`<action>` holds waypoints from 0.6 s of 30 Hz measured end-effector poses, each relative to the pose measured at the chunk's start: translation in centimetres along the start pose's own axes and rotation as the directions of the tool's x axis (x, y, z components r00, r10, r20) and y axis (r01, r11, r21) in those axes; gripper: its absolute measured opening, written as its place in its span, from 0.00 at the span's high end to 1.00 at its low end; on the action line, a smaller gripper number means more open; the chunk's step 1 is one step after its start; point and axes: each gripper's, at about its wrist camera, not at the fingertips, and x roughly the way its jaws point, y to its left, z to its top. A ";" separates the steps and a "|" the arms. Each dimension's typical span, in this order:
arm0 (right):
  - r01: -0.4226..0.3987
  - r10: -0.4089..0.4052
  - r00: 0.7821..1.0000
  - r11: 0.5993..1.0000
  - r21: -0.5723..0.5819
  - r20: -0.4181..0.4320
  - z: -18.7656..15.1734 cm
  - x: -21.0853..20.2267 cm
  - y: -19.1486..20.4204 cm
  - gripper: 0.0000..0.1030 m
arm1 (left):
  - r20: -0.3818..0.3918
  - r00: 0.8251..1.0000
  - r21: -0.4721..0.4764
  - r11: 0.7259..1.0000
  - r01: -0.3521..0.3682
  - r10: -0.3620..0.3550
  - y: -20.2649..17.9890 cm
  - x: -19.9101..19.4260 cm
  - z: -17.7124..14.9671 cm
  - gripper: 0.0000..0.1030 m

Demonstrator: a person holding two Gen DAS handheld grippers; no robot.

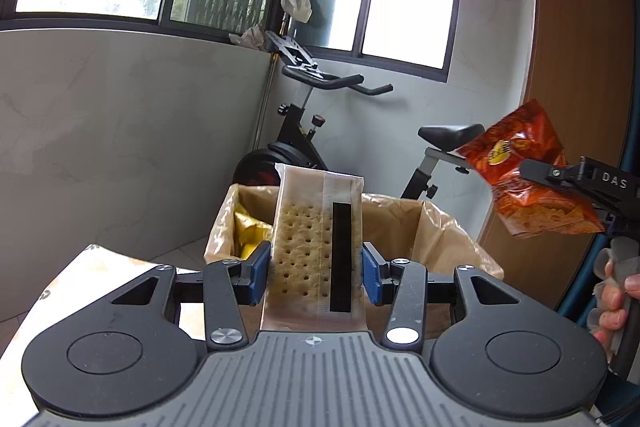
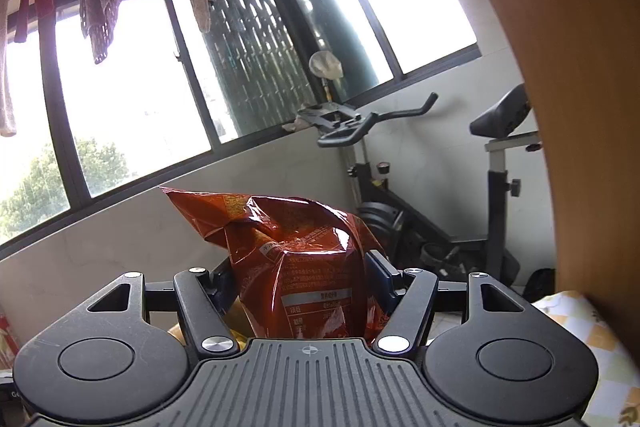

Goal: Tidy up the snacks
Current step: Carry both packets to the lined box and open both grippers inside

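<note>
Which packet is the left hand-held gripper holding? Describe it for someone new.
Find the brown paper bag in front of the exercise bike. Just before it, the left hand-held gripper pinches the cracker packet upright between blue pads. Unlike the crinkly red chip bag, it is clear, showing pale dotted crackers.

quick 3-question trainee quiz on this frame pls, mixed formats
1. True or false: the left gripper is shut on the clear-wrapped pack of perforated crackers.
2. What does the right gripper hold? A) yellow packet B) shiny orange-red snack bag C) nothing
3. Fill in: a yellow packet already lies inside the brown ____-lined box.

Key: 1 true; 2 B; 3 paper
</note>
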 end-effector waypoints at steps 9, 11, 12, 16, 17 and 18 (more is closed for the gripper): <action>0.041 -0.005 0.987 0.975 0.218 -0.162 -1.7 9.9 0.8 0.41 | -0.019 1.000 -0.016 1.000 0.009 -0.009 0.0 3.8 1.9 0.52; 0.081 -0.036 0.982 0.968 0.240 -0.185 -2.6 10.9 0.6 0.41 | -0.031 0.999 -0.016 1.000 0.013 -0.014 0.7 3.5 1.4 0.52; 0.106 -0.057 0.979 0.963 0.248 -0.197 -3.0 11.3 0.4 0.41 | -0.036 0.999 -0.012 1.000 0.011 -0.011 0.6 3.7 1.3 0.52; 0.211 -0.154 0.958 0.950 0.231 -0.240 -4.4 12.2 0.2 0.40 | -0.060 0.998 0.006 1.000 0.009 -0.008 0.9 4.4 0.8 0.52; 0.237 -0.185 0.952 0.950 0.204 -0.246 -4.5 12.3 0.5 0.38 | -0.067 0.998 0.006 1.000 0.011 -0.011 1.0 4.7 0.9 0.52; 0.264 -0.216 0.944 0.949 0.175 -0.251 -4.5 12.4 0.8 0.37 | -0.076 0.997 0.002 1.000 0.015 -0.015 1.2 5.0 0.8 0.52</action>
